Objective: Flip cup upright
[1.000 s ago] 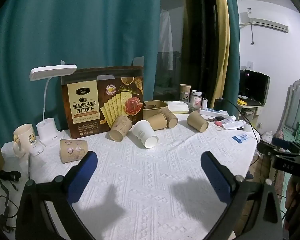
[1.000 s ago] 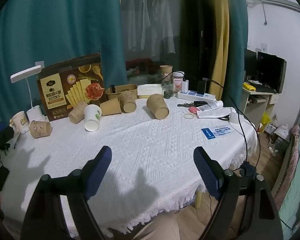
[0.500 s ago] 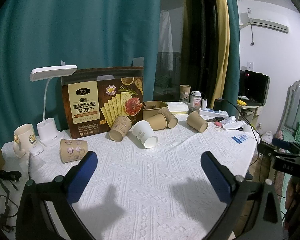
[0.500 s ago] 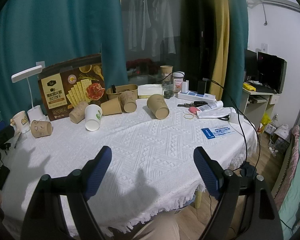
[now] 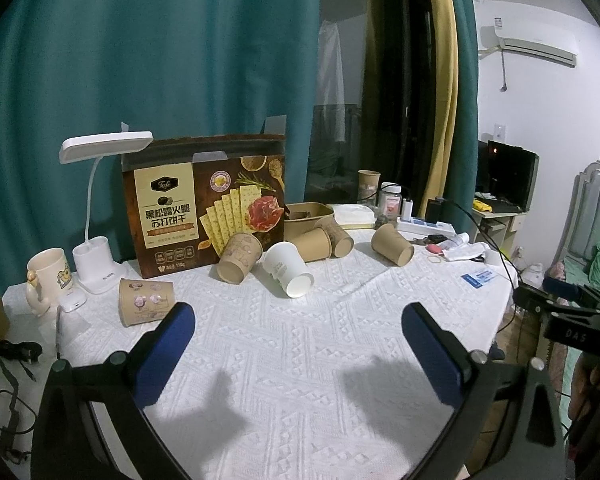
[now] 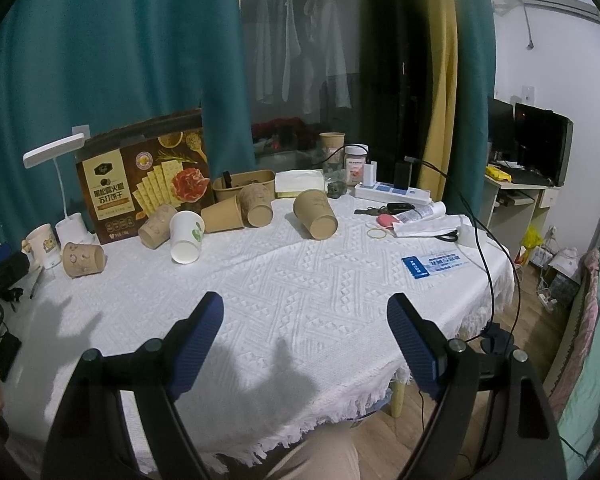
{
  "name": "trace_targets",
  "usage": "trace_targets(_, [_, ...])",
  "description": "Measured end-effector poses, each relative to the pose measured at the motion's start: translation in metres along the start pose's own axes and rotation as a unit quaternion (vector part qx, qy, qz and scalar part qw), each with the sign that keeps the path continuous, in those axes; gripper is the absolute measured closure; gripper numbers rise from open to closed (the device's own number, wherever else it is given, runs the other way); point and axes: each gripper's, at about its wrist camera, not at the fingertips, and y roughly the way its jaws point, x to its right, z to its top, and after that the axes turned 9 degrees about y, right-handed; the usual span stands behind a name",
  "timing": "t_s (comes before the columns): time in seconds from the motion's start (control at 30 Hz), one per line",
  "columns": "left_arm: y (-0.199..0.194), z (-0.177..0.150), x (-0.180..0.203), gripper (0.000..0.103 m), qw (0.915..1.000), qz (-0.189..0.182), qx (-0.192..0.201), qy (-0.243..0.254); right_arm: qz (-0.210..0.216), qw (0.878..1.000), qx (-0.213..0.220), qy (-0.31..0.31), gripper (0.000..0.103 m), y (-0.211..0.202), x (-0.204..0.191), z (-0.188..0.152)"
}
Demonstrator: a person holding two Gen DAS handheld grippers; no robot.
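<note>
Near tablecloth bare; tipped cups crowd far edge before cracker box.

Left gripper, right gripper: jaws spread wide (nothing held), hovering level.

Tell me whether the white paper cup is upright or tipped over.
Tipped over. The white paper cup lies on its side on the tablecloth, its closed base facing the cameras, among tipped brown cups.

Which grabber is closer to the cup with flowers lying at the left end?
Left. The left gripper hovers open just in front of the flowered cup; the right gripper, open too, sits farther off, with that cup far to its left.
</note>
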Motion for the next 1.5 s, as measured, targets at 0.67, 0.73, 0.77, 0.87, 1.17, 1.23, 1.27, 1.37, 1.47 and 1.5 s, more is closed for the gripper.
trace_targets(0.67, [-0.002,-0.003,0.002,0.000,1.0000,0.000,-0.001,-0.001,0.003,1.000,0.000,0.002,0.021,0.002,0.008,0.002])
trace_targets(0.73, [-0.003,-0.001,0.004,0.000,1.0000,0.000,0.000,0.000,0.003,1.000,0.000,0.002,0.021,0.001,0.007,0.004])
trace_targets(0.77, [-0.002,-0.003,0.002,0.000,1.0000,0.000,0.000,0.000,0.003,1.000,0.000,0.002,0.021,0.002,0.008,0.003])
trace_targets(0.87, [-0.003,-0.002,0.003,0.000,1.0000,-0.001,0.000,0.000,0.004,1.000,0.001,0.002,0.021,0.002,0.008,0.002])
trace_targets(1.17, [-0.002,-0.001,0.006,0.000,1.0000,0.000,0.002,-0.003,0.004,1.000,0.003,0.000,0.021,0.001,0.010,0.005])
trace_targets(1.23, [-0.001,-0.002,0.006,0.000,1.0000,-0.003,0.001,-0.004,0.004,1.000,0.003,0.000,0.021,0.000,0.011,0.007])
trace_targets(1.27, [-0.001,-0.003,0.005,0.000,1.0000,-0.003,0.001,-0.003,0.004,1.000,0.003,0.000,0.021,0.000,0.010,0.006])
trace_targets(1.37, [-0.001,-0.005,0.004,0.000,1.0000,-0.005,0.002,-0.002,0.003,1.000,0.004,0.001,0.021,0.000,0.011,0.006])
trace_targets(1.47, [-0.001,-0.005,0.004,0.000,1.0000,-0.004,0.002,-0.002,0.004,1.000,0.005,-0.001,0.021,0.000,0.011,0.006])
trace_targets(1.5, [-0.001,-0.005,0.004,0.000,1.0000,-0.004,0.001,-0.002,0.004,1.000,0.004,0.000,0.021,0.000,0.011,0.006])
